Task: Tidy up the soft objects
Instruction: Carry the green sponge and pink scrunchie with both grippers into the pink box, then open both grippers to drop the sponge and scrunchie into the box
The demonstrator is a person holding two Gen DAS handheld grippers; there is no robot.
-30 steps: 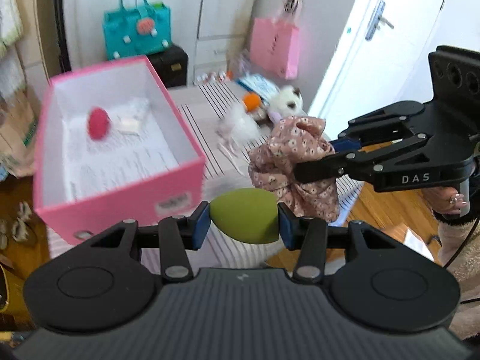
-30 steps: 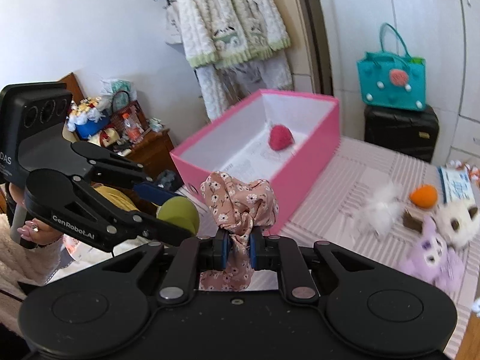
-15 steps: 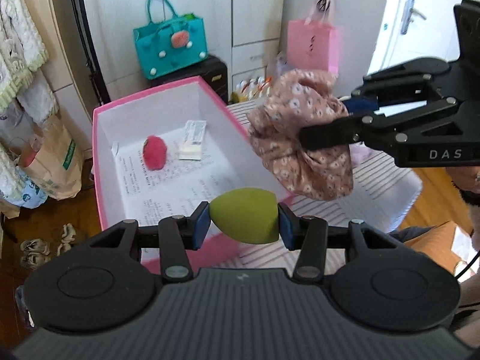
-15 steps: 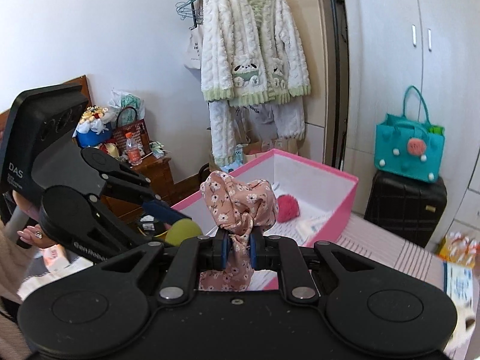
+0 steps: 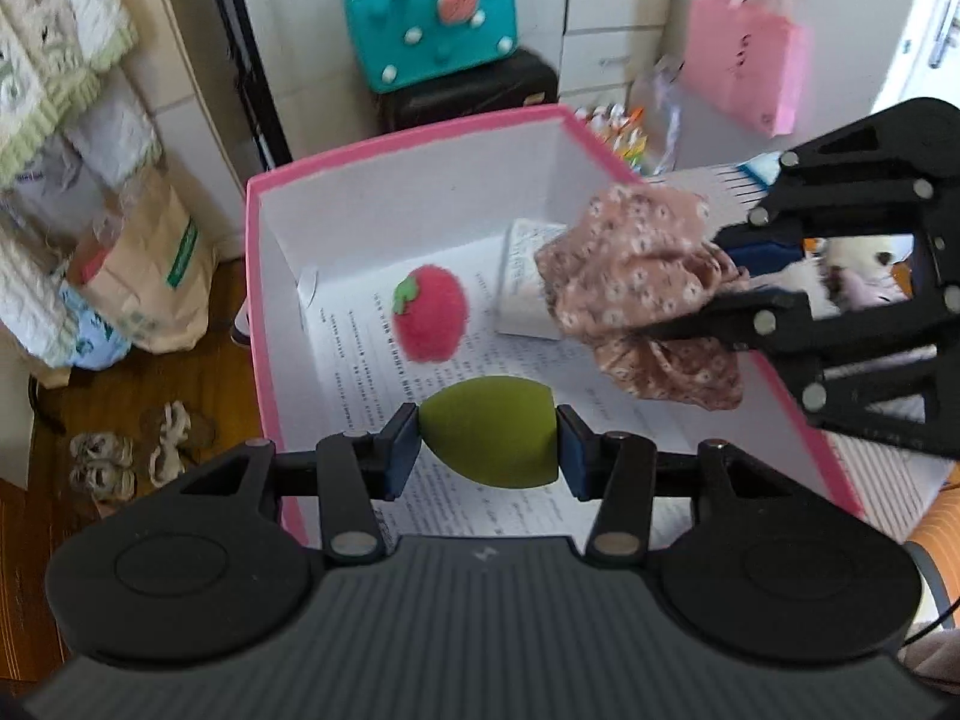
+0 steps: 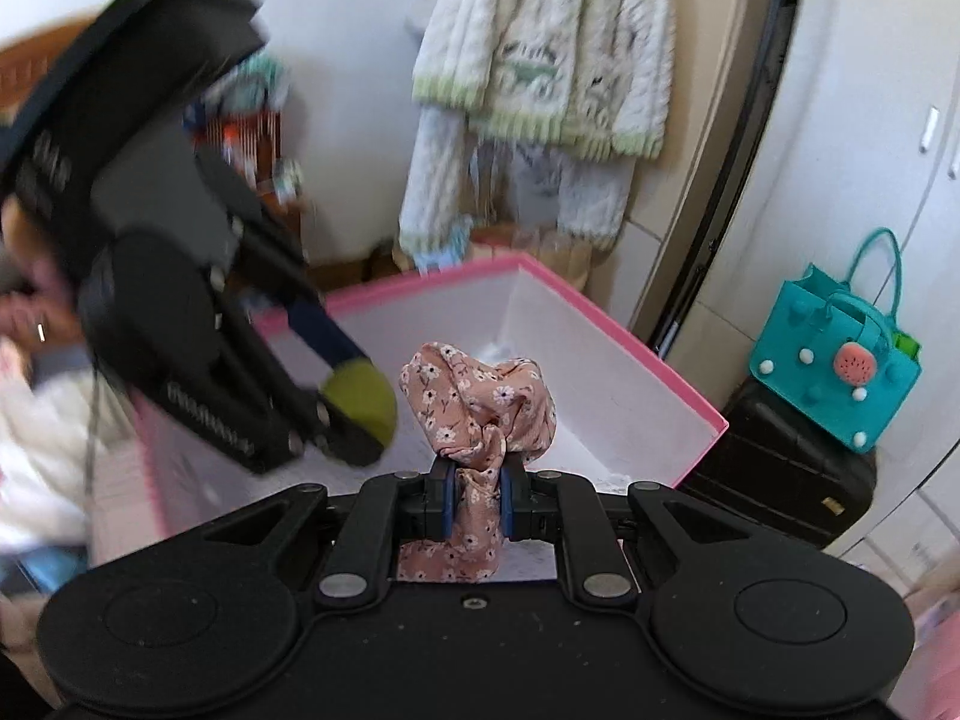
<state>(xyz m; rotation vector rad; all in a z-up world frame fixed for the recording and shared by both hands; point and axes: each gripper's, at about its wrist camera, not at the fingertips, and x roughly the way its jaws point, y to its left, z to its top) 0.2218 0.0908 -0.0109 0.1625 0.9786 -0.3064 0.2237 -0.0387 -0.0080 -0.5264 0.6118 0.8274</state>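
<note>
My left gripper is shut on a green egg-shaped sponge and hangs over the open pink box. Inside the box lie a red plush strawberry and a small white packet on printed paper. My right gripper is shut on a pink floral scrunchie, held above the box's right side. The left wrist view shows that scrunchie coming in from the right. In the right wrist view the left gripper with the sponge is blurred at the left.
A teal bag rests on a black case behind the box. A pink gift bag hangs at the back right. Plush toys lie on the striped table beyond the right gripper. Slippers and paper bags are on the floor at left.
Both grippers have swung leftward from over the table to over the pink box, still holding sponge and scrunchie. The box now lies directly beneath them. The right gripper rolled.
</note>
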